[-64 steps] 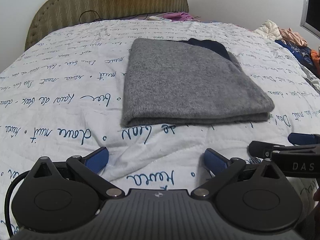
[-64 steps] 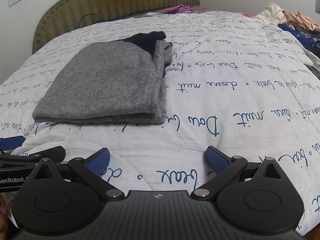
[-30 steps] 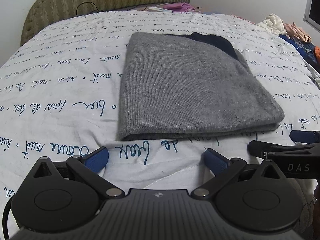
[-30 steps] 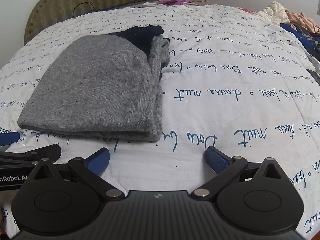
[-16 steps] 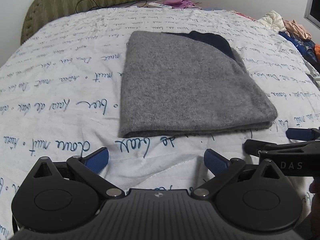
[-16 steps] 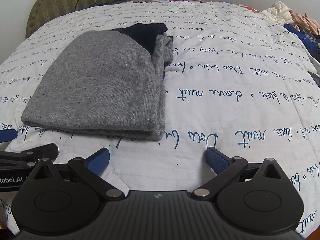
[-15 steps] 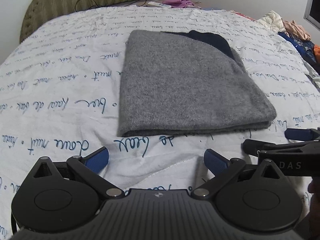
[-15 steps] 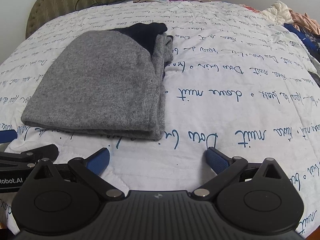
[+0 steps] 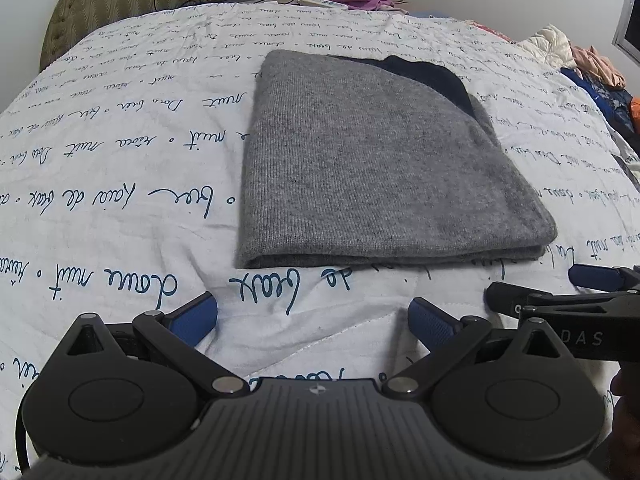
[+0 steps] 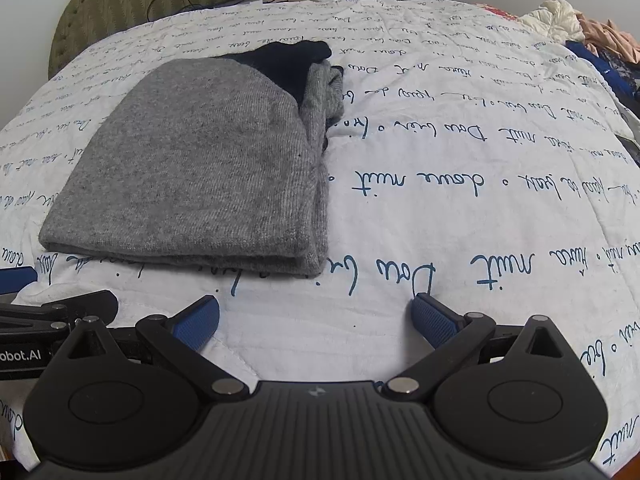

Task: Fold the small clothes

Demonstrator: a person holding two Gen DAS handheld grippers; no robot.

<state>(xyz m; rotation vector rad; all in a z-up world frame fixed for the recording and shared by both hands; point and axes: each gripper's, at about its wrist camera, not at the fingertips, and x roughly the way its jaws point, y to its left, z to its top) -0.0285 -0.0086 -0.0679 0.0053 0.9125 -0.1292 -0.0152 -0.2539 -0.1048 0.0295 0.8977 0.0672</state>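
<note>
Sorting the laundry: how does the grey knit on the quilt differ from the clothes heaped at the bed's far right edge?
The grey knit is folded into a flat stack with squared edges; the heap of clothes is crumpled and loose. The grey knit is grey with a dark navy part at the back; the heap of clothes mixes cream, peach and blue. The grey knit lies mid-bed before both open hand-held grippers; the heap of clothes sits far off. Both rest on the quilt.

Bed quilt (image 9: 120, 168), folded grey sweater (image 9: 372, 168) on it
</note>
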